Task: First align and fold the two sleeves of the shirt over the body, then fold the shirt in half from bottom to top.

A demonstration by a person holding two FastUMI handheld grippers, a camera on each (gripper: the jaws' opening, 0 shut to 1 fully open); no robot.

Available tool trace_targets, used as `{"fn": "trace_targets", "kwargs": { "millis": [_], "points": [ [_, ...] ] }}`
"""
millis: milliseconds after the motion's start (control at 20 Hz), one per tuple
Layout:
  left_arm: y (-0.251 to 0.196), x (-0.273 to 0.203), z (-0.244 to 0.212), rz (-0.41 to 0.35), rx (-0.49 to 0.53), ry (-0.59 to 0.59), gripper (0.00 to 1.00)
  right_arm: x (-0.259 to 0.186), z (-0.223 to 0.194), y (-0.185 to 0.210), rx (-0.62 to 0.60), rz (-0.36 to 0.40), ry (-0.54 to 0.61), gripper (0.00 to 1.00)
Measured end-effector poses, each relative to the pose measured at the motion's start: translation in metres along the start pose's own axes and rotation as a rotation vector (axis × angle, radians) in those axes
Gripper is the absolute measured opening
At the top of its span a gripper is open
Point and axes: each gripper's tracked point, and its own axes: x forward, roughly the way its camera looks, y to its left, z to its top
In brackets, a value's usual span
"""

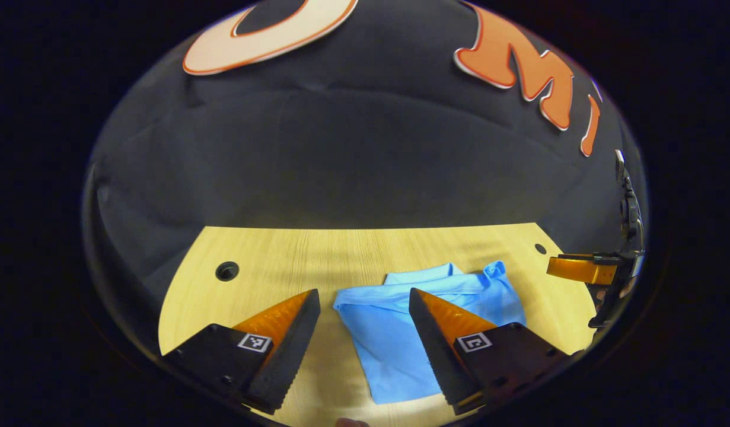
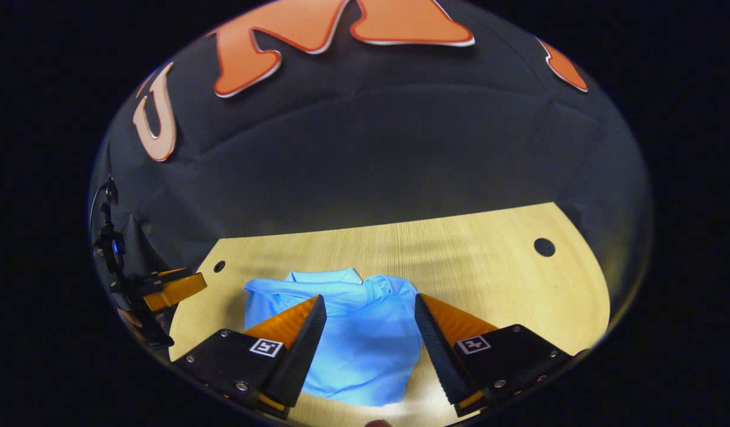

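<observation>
1. In the left gripper view, the left gripper (image 1: 365,323) hangs over the near edge of the table (image 1: 270,255) with its two fingers spread wide apart and nothing between them but air.
2. Below that gap lies the shirt (image 1: 388,344), a light blue bundle flat on the wood. Its left edge sits inside the gap, and the rest runs behind the finger on the right of that view, so the shirt is off-centre to that gripper, toward its right.
3. In the right gripper view, the right gripper (image 2: 370,326) also stands over the near edge with its fingers parted, gripping nothing. The shirt (image 2: 365,350) fills the gap between them and reaches past the finger on the left of that view.
4. The shirt looks folded into a compact, roughly rectangular shape, its lower edge close to the table's near edge. Whether either gripper touches the cloth cannot be told.
5. Farther in, the collar (image 2: 326,277) sits at the shirt's far end, pointing toward the table's back edge, with a rumpled fold of cloth (image 1: 495,274) beside it.
6. Off to the side, near the table's edge, each view catches the other gripper held well apart from the shirt.
7. Farthest, round holes (image 1: 226,271) pierce the tabletop near its back corners.
</observation>
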Motion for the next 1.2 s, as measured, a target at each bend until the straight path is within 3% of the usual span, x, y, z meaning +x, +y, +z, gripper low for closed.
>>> {"fn": "trace_targets", "kwargs": {
  "millis": [350, 650, 850, 950, 1200],
  "points": [
    [-0.053, -0.114, -0.009, 0.007, 0.06, -0.112, 0.99, -0.104, -0.008, -0.001, -0.119, -0.058, -0.134, 0.93],
    [-0.099, -0.196, -0.007, 0.038, 0.101, -0.255, 0.97, -0.187, -0.021, 0.013, -0.141, -0.025, -0.212, 0.94],
    [-0.115, -0.259, -0.01, 0.061, 0.07, -0.359, 0.98, -0.229, -0.028, 0.017, -0.182, -0.033, -0.287, 0.93],
    [-0.126, -0.275, -0.018, 0.065, 0.045, -0.38, 0.97, -0.245, -0.036, 0.016, -0.206, -0.057, -0.324, 0.93],
    [-0.144, -0.312, -0.033, 0.091, 0.066, -0.44, 0.97, -0.274, -0.054, 0.025, -0.235, -0.022, -0.352, 0.93]
  ]
}}
